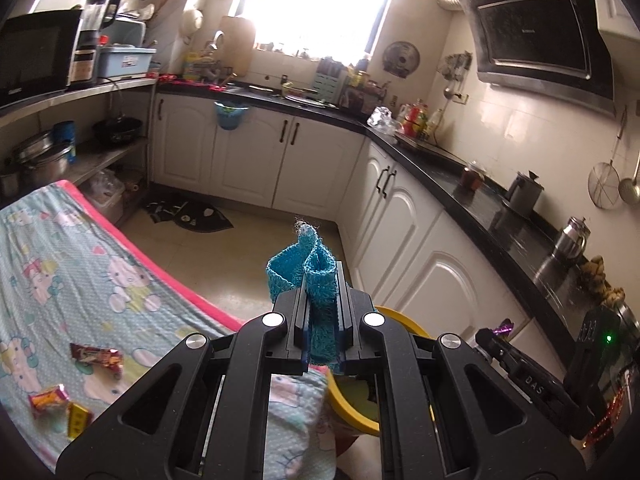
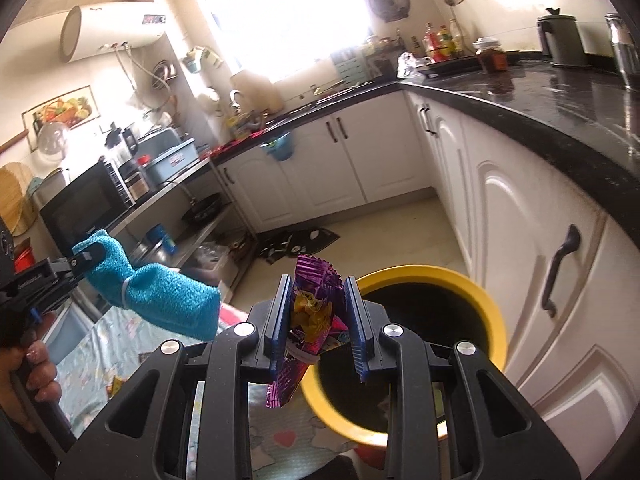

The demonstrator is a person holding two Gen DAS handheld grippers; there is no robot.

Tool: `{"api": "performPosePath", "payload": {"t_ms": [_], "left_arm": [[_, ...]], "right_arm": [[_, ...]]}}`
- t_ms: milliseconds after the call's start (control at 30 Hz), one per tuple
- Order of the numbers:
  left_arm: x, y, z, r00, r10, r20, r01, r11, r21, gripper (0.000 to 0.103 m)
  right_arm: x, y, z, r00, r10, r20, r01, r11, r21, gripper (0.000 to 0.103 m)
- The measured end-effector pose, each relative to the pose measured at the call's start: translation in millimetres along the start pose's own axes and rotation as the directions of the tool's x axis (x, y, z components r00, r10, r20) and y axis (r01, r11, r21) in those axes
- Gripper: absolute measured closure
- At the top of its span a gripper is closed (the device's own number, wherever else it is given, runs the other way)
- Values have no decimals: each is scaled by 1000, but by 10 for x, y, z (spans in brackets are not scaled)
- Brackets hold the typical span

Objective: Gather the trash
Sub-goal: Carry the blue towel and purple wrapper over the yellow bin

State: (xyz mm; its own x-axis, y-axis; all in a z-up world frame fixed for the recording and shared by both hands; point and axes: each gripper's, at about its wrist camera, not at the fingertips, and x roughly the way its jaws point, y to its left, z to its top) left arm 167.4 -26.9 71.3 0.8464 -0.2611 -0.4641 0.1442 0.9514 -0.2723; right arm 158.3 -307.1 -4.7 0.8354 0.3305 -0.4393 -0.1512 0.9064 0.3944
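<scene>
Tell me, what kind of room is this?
It looks like a home kitchen. There is a black counter over white cupboards, a microwave on a shelf, and a big hood on the wall for cooking smoke.

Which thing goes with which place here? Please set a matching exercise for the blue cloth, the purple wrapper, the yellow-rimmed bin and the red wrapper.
Things:
1. blue cloth
2. purple wrapper
3. yellow-rimmed bin
4. red wrapper

Places:
A. lying on the patterned sheet
B. clamped in the right gripper
C. on the floor beside the white cabinets
D. clamped in the left gripper

Pairs: 1-D, 2-B, 3-C, 4-A
</scene>
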Motion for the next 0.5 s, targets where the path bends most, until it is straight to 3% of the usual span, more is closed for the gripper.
{"api": "performPosePath", "payload": {"t_ms": [500], "left_arm": [[715,-471,-308,993,-47,-107,53,998,46,98]], "right_arm": [[260,-436,-191,988,-150,-21,151,988,33,77]]}}
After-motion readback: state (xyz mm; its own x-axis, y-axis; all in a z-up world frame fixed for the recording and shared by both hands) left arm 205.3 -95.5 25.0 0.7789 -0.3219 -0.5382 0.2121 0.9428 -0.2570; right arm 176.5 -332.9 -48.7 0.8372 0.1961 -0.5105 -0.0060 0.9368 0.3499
